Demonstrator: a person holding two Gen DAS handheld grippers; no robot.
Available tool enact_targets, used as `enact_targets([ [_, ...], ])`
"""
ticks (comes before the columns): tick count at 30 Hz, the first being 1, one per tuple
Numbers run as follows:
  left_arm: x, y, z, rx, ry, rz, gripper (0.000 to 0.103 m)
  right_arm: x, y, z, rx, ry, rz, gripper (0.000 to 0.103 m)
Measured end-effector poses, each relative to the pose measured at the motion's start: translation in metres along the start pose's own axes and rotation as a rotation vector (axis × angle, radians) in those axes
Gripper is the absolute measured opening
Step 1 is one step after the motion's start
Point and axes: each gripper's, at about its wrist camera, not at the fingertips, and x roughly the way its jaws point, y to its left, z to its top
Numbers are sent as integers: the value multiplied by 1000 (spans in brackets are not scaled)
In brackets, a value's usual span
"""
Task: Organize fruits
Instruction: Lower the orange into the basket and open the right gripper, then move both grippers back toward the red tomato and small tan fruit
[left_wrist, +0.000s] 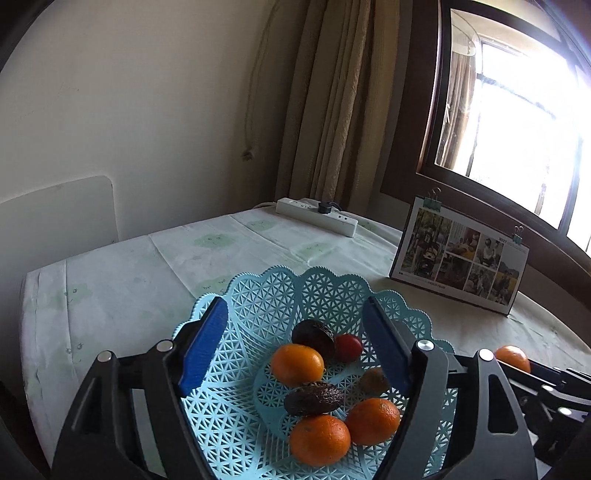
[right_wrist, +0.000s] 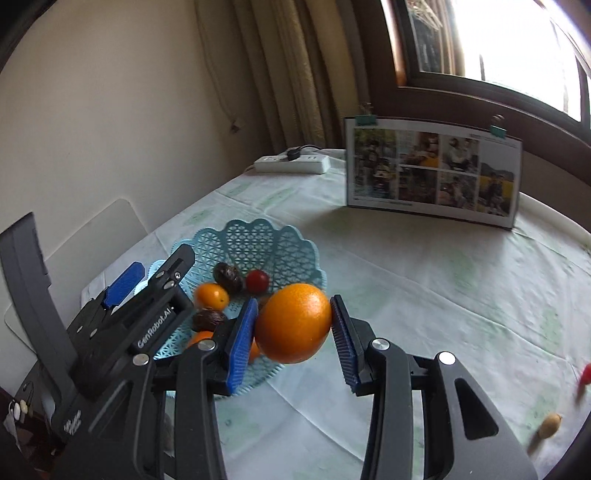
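While a pale cloth w/ faint green prints covers the table (right_wrist: 424, 280), the light-blue lattice basket (right_wrist: 258, 240), scalloped at the rim, sits toward the table's left edge, well apart from the photo calendar (right_wrist: 432, 173) standing near the far edge by the window. Power strip (right_wrist: 291, 163) lies at the far-left corner.

Right gripper (right_wrist: 293, 325) has its blue ribbed pads pressed on either side of a big orange (right_wrist: 293, 323): round, glossy, bright skin, held off the cloth just beside the basket's near-right rim.

Left gripper (left_wrist: 295, 343) hangs over the basket, jaws spread wide, nothing between them.

Inside the basket: three tangerines (left_wrist: 297, 364), smaller than the held orange; two dark, wrinkled brown-purple fruits (left_wrist: 314, 398); one small red fruit (left_wrist: 348, 347); a small brownish one (left_wrist: 373, 380), partly hidden by the right pad.

Near the table's right edge, blurred: a small tan fruit (right_wrist: 549, 421) and a red bit (right_wrist: 584, 374), can't tell what.
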Motion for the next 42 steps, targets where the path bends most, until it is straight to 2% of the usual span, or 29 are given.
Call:
enact_targets([
  [6,-16,15,5,-68,-90,52,80,19,17,7,-21,14,19,41],
  [10,-19,24,8,-117,-104,65,81,30,23,11,-23,26,21,41],
  [12,-19,27,8,-128,-103,71,87,34,23,12,-4,29,31,41],
  [14,-19,30,8,-151,-109,85,100,35,22,13,-2,29,35,42],
  [17,-22,35,7,-180,-133,92,100,35,19,11,7,30,31,42],
  [27,-34,19,7,-94,-206,118,100,14,-10,2,82,0,-6,46],
  [32,-37,10,5,-58,-219,90,100,8,-26,-6,103,-1,-52,47],
  [42,-45,-4,1,1,-264,72,100,-11,-57,-17,164,-16,-91,47],
])
